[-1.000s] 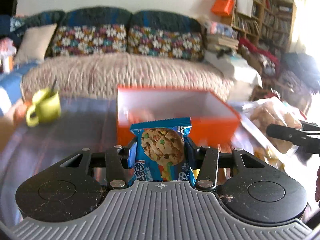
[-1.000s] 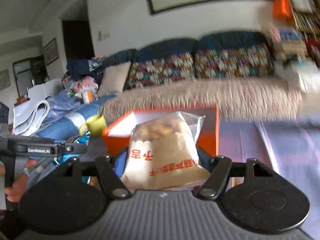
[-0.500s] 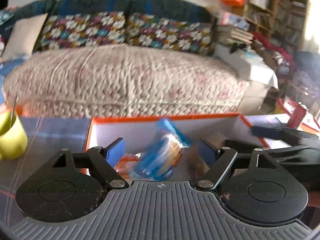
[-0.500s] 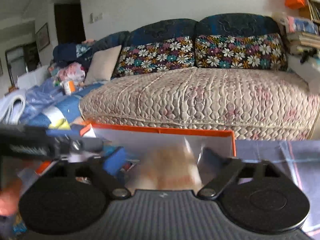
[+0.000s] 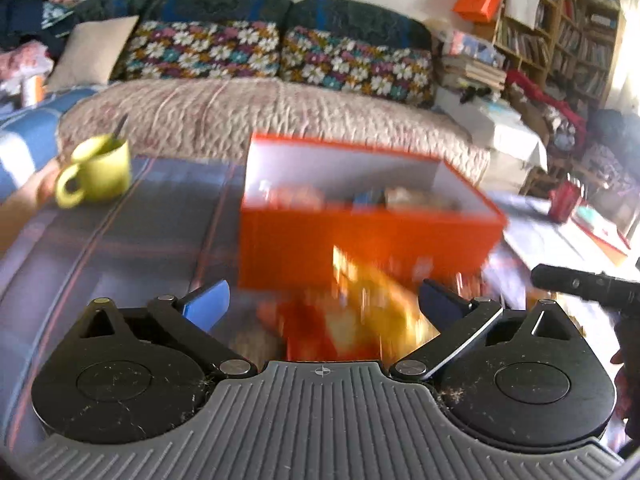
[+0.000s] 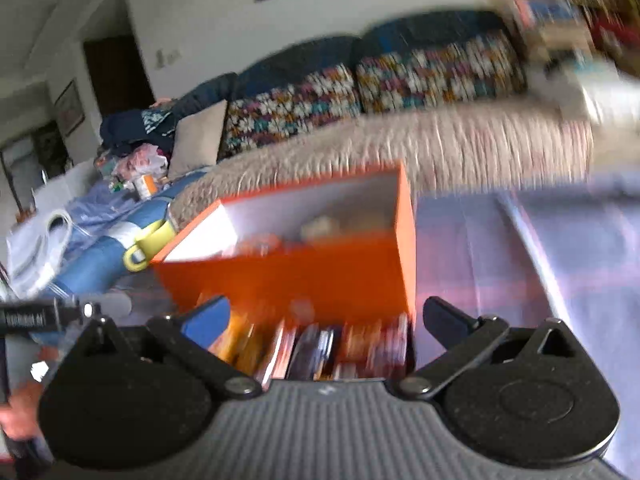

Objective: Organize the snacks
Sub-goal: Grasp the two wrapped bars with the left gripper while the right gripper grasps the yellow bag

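An orange box (image 5: 360,248) with a white inside stands on the table and holds several snack packets; it also shows in the right wrist view (image 6: 304,276). My left gripper (image 5: 324,300) is open and empty, in front of the box, above blurred orange and yellow snack packets (image 5: 360,312). My right gripper (image 6: 326,314) is open and empty, above a row of several snack packets (image 6: 316,352) lying in front of the box. The right gripper's body shows at the right edge of the left wrist view (image 5: 584,282).
A yellow-green mug (image 5: 98,170) with a spoon stands left of the box on the blue plaid tablecloth (image 5: 120,240). A quilted sofa (image 5: 260,112) lies behind the table. A red item (image 5: 564,202) and papers sit at the right.
Both grippers dropped their packets, the blue cookie pack and the clear bag, into the box, then pulled back and down toward the packets in front of it. Both jaws opened wide.
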Action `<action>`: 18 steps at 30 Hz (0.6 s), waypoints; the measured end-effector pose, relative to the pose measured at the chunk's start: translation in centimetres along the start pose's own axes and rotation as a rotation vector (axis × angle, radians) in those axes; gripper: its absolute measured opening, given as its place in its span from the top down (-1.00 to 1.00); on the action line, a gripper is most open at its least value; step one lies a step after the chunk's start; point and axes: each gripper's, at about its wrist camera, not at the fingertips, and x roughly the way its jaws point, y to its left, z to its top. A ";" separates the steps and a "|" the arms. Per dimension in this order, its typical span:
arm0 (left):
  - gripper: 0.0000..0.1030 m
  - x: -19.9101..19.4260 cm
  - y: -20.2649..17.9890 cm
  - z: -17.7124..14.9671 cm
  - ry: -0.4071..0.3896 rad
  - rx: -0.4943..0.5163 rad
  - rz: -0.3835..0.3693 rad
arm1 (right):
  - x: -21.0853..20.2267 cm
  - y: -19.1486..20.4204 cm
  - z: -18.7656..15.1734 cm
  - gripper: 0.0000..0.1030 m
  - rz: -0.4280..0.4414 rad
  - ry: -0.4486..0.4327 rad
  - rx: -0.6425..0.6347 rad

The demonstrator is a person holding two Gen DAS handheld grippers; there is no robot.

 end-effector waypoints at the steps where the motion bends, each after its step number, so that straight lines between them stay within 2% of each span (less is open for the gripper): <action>1: -0.53 -0.7 -0.1 -1.3 0.015 0.008 0.007 | -0.6 -0.5 -1.1 -0.98 0.008 0.009 0.040; 3: -0.53 -2.1 -0.5 -4.2 0.050 0.035 0.041 | -1.9 -1.5 -3.6 -0.99 0.022 0.017 0.096; 5: -0.52 -3.1 -0.7 -6.8 0.075 0.085 0.097 | -2.5 -1.9 -5.4 -0.98 -0.005 0.024 0.100; 8: -0.51 -3.6 -0.2 -8.9 0.109 0.107 0.163 | -2.9 -2.3 -6.1 -0.98 -0.046 0.045 0.088; 13: -0.51 -3.0 2.2 -8.4 0.121 -0.019 0.236 | -3.4 -2.8 -6.5 -0.98 -0.035 0.034 0.143; 16: -0.49 -2.5 4.2 -7.2 0.104 -0.084 0.308 | -3.3 -2.7 -6.3 -0.98 -0.043 0.039 0.118; 18: -0.47 -2.8 4.9 -7.0 0.103 -0.099 0.301 | -3.1 -2.5 -5.9 -0.98 -0.050 0.043 0.093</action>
